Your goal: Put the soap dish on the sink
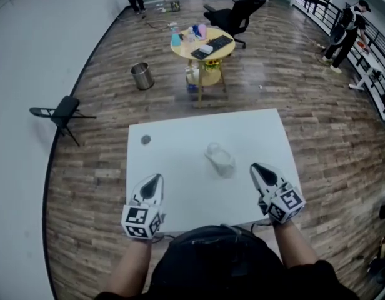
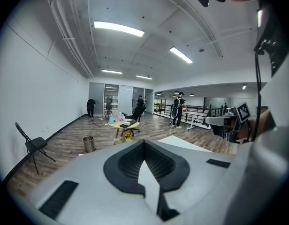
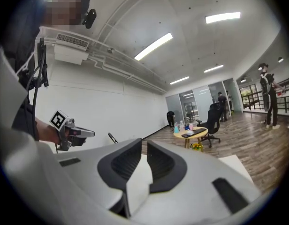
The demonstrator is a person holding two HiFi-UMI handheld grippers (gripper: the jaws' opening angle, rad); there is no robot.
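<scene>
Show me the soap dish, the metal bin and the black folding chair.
soap dish [image 1: 220,159], head view, its clear body.
metal bin [image 1: 143,79], head view, its side wall.
folding chair [image 1: 66,108], head view, its dark panel.

A brown wood-plank floor [image 1: 292,105] meets a curved white wall [image 1: 42,55]. A round yellow wooden table [image 1: 183,50] stands near a black office chair [image 1: 233,14], a metal waste bin [image 1: 142,75] and a black folding chair [image 1: 62,110]. Ceiling strip lights [image 2: 118,28] glow.
</scene>
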